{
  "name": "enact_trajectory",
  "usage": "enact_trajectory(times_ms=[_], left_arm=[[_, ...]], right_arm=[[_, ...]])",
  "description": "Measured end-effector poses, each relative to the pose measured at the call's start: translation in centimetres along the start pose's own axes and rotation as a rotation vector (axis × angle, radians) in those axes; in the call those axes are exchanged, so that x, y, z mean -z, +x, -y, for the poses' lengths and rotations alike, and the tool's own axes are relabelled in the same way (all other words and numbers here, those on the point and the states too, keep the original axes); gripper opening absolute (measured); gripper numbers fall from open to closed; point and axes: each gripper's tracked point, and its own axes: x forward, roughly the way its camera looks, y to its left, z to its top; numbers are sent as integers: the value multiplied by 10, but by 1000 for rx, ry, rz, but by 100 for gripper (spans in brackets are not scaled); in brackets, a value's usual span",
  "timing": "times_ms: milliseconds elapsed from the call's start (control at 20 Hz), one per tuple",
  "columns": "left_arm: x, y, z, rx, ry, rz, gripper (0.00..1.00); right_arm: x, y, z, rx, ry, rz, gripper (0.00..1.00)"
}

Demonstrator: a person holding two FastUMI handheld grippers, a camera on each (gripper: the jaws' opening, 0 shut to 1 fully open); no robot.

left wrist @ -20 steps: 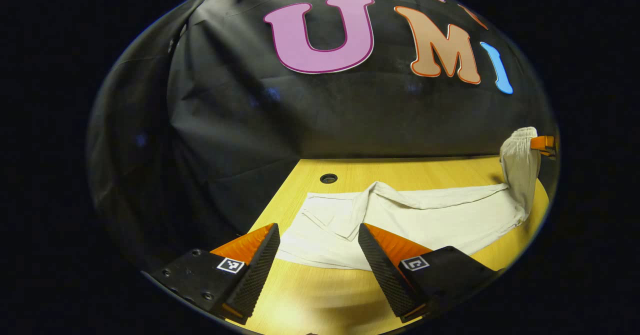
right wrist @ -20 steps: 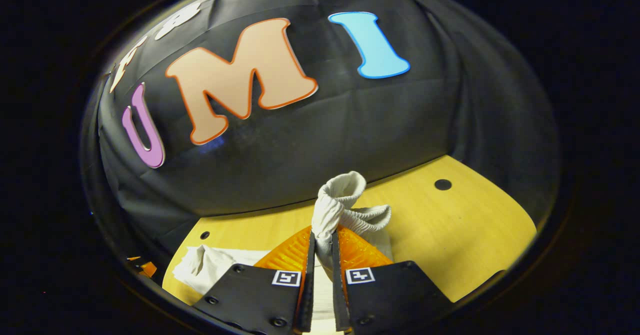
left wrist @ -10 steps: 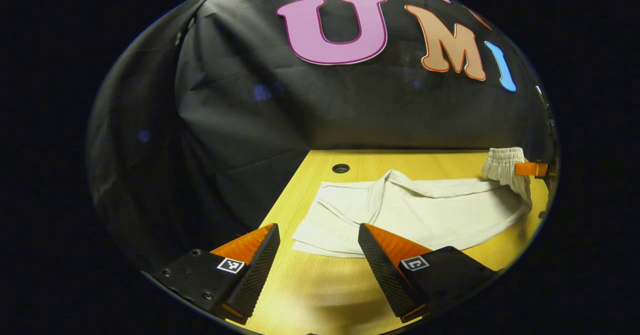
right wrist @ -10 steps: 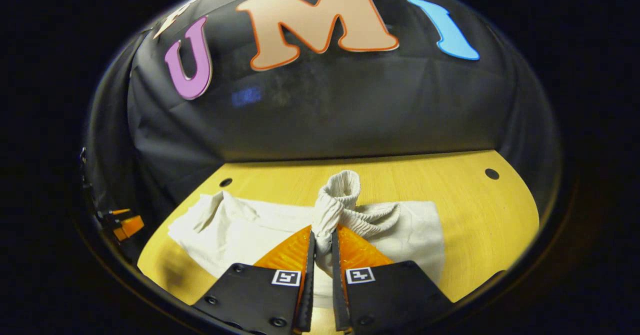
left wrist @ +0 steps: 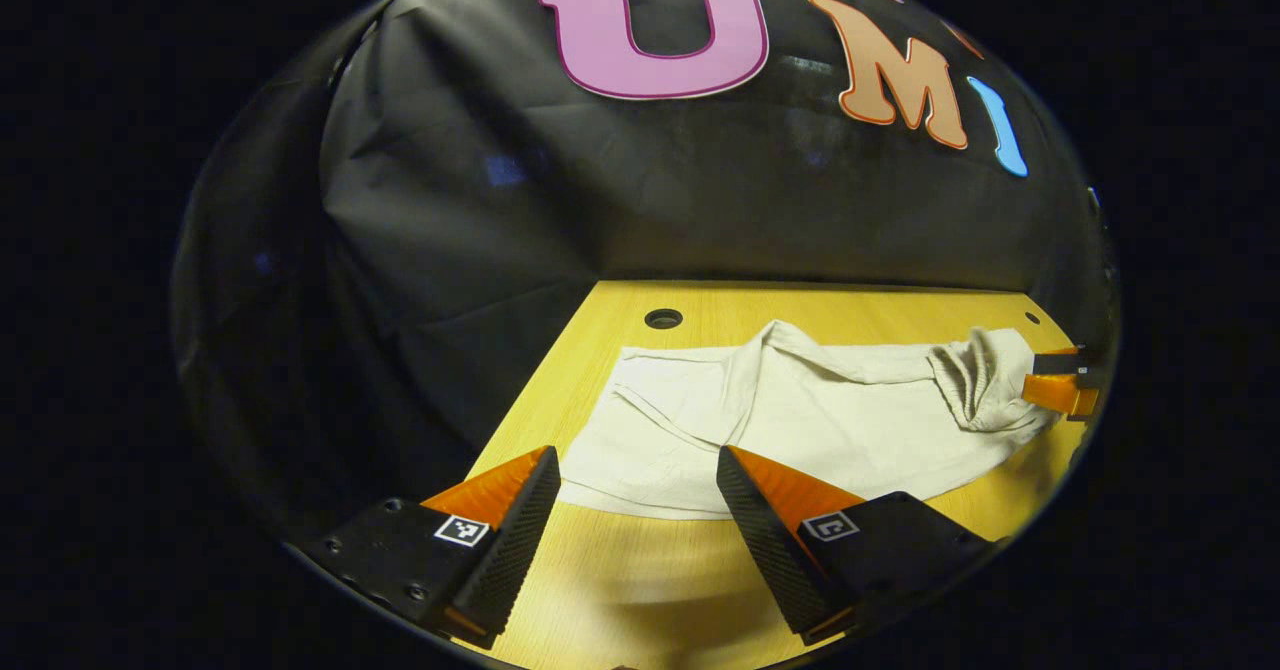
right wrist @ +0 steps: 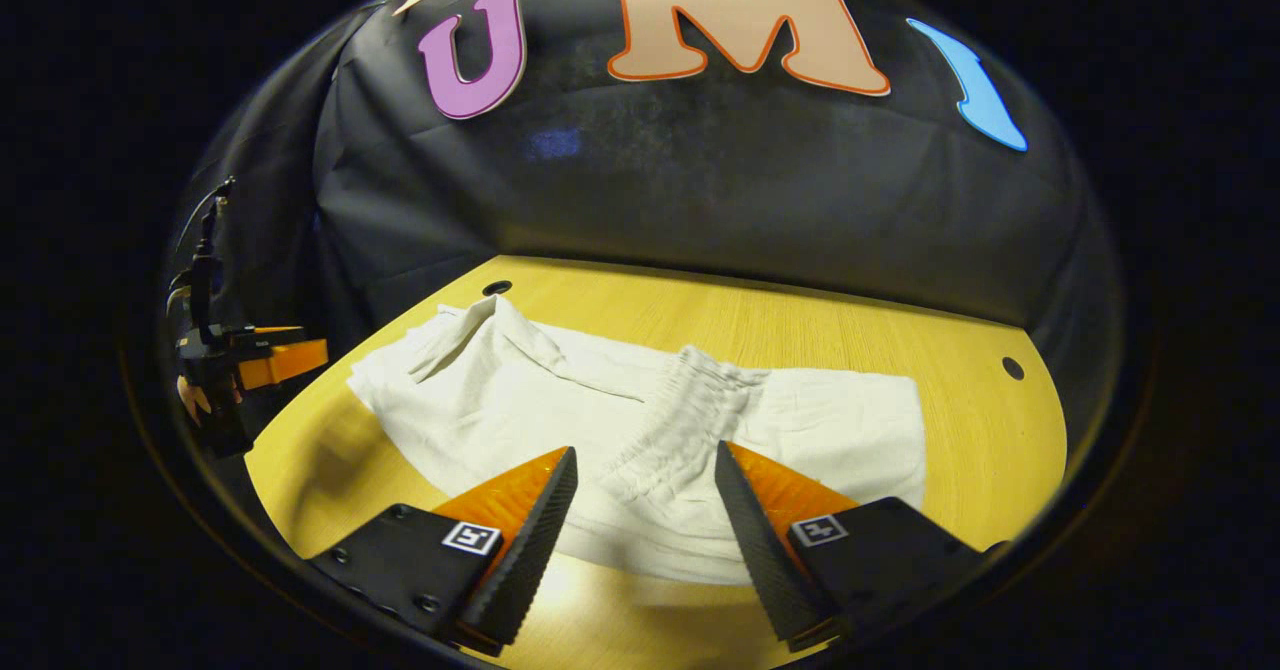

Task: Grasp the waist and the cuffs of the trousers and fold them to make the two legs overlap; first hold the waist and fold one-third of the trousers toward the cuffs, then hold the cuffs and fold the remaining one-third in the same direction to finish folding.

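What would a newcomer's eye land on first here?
The pale trousers sprawled across the wooden table, their gathered waist lying folded over the middle. Next, the open right gripper poised just before that waist, and the open left gripper at the cuff end.

Dim booth, warm overhead light; glare on table [left wrist: 640, 590]; strong fisheye bending at edges.

Yellow wood-grain tabletop [left wrist: 700, 590] [right wrist: 900, 350], one round hole [left wrist: 663, 318] [right wrist: 496, 288] near far left corner, another [right wrist: 1013, 367] toward the right edge. Lying directly on it: pale trousers [left wrist: 800, 420] [right wrist: 560, 400], spread crosswise, rumpled, gathered waistband [right wrist: 690, 400] folded onto the fabric.
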Motion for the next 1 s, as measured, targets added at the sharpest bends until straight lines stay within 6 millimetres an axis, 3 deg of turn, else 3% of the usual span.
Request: enact_trajectory(times_ms=[100, 150, 350, 400, 600, 700, 750, 950, 1000], left_arm=[[4, 12, 1, 19, -3, -7, 97], [8, 19, -2, 18, -1, -14, 96], [20, 46, -13, 22, -18, -35, 97], [24, 54, -16, 20, -26, -44, 96], [46, 74, -27, 9, -85, -99, 96], [57, 80, -32, 4, -92, -126, 93], [61, 82, -30, 6, -97, -140, 96], [64, 84, -24, 8, -73, -154, 96], [60, 86, -21, 21, -75, -143, 91]], right_arm=[[4, 3, -2, 8, 2, -5, 85], [2, 2, -1, 16, -4, -2, 90], [-1, -6, 5, 53, -27, 21, 89], [0, -6, 7, 65, -27, 24, 99], [6, -12, 4, 90, -17, 8, 97], [9, -14, 4, 94, -23, -6, 99], [11, -15, 4, 96, -24, -14, 99], [14, -17, 6, 95, -32, -28, 99], [14, -19, 7, 97, -34, -29, 98]])
